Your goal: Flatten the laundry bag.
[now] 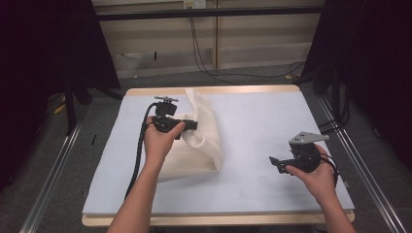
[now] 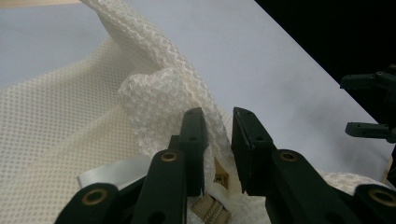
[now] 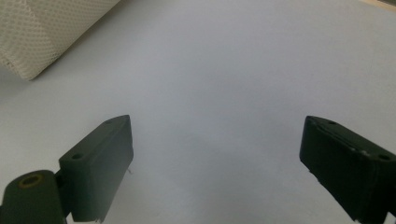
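Folding looks like the job here: table [image 1: 272, 141] with a pale blue-white top carries a cream mesh cloth [image 1: 194, 155] on its left half, part flat, part lifted into a standing ridge toward the far edge. Left gripper [image 1: 193, 125] sits at that ridge, hand wrapped around its body; in the left gripper view its jaws stand narrowly apart with a fold of the mesh running up between them. Pads seem slack on the fabric rather than pinching, a small gap on the right pad side, so I read this as a release, or a regrip, judgement only. Right gripper [image 1: 275, 163] hangs over bare table near the right edge, well apart from the cloth, jaws spread wide with nothing between them. Next move probably calls for the left jaws to clear the fold without dragging it, then one or both grippers to pick an edge or corner to flatten or fold again; limp mesh will likely slump once let go. Hard to tell: whether the left pad touches the fabric, what the white strip and tan bit below the jaws are (tag, maybe), and how the cloth's layers stack under the ridge. Cloth's near corner [image 3: 28, 70] is cut off in the right gripper view.
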